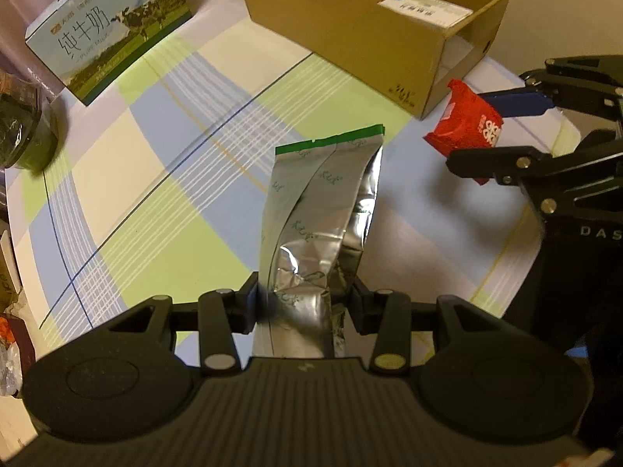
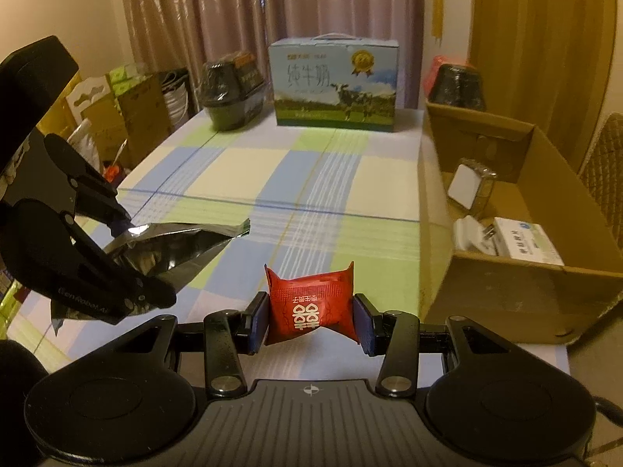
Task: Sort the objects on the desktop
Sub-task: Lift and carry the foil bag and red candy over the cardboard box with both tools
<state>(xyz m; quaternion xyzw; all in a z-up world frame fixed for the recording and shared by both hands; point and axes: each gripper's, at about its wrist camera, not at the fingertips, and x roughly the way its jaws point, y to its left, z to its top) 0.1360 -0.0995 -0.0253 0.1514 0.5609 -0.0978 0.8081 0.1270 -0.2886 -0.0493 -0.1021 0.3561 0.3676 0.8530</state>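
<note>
Right wrist view: the right hand-held gripper (image 2: 310, 321) is pinching a red packet (image 2: 311, 305) at lower centre, clear of the worktop (image 2: 249, 163). The left hand-held gripper (image 1: 305, 305) is clamping a silver pouch (image 1: 319, 210) at mid-frame. I reckon both should be carried level over the cardboard box (image 2: 518, 295) on the right before letting go.

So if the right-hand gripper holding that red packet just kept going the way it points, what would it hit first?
Probably the checked tablecloth. The right gripper, shut on the red packet, tilts downward toward bare cloth, well short of the milk carton. The cardboard box sits off to its right.

The checked worktop (image 2: 241, 163) lies bare mid-way, hemmed by the cardboard box (image 2: 506, 292), milk carton (image 2: 335, 85) and dark tub (image 2: 229, 93).
</note>
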